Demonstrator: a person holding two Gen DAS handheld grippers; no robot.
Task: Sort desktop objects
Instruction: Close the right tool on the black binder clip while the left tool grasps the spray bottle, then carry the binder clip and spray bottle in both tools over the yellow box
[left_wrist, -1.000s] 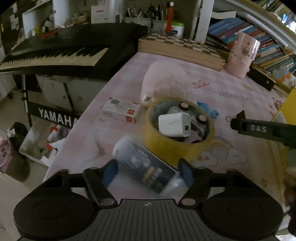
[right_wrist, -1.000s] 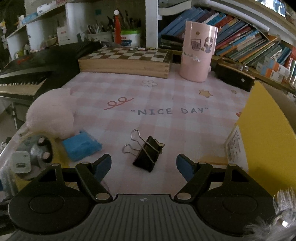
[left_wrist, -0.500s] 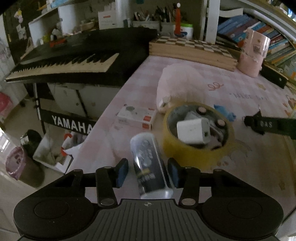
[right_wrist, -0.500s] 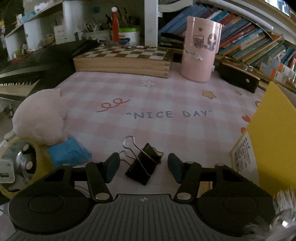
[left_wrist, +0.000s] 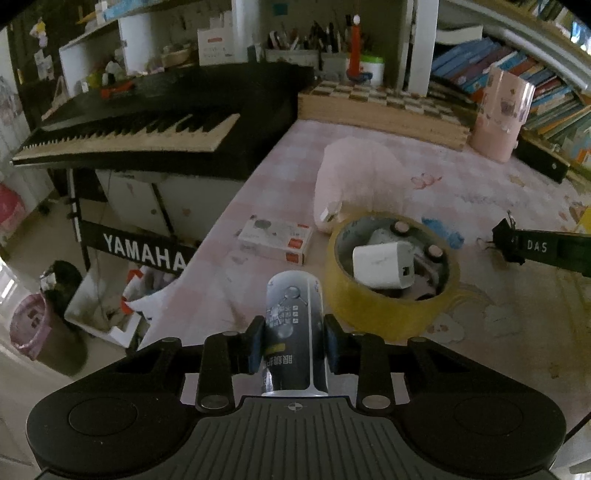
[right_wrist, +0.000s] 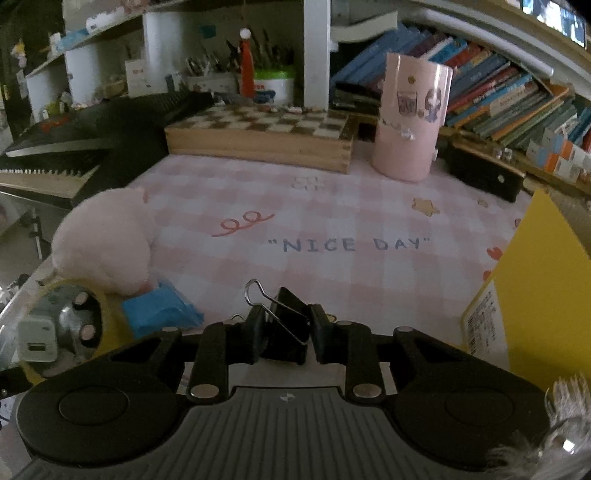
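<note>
My left gripper (left_wrist: 294, 349) is shut on a grey and black cylindrical bottle (left_wrist: 294, 325), held pointing forward above the pink checked mat near the table's left edge. My right gripper (right_wrist: 283, 330) is shut on a black binder clip (right_wrist: 286, 326) with wire handles sticking up. A yellow tape roll (left_wrist: 393, 275) holding a white charger (left_wrist: 382, 265) and small round pieces stands just right of the bottle; it also shows in the right wrist view (right_wrist: 70, 325). A pink plush (left_wrist: 360, 181) lies behind the roll.
A small white box (left_wrist: 275, 240) lies left of the roll. A blue packet (right_wrist: 160, 312) sits by the plush. A wooden chessboard box (right_wrist: 262, 138), a pink cup (right_wrist: 410, 118) and a black case (right_wrist: 484, 175) stand at the back. A yellow folder (right_wrist: 535, 288) rises at right. A Yamaha keyboard (left_wrist: 129, 129) borders the left.
Both grippers closed: the left took hold of the bottle, which turned from lying askew to pointing forward, and the right closed on the binder clip.
</note>
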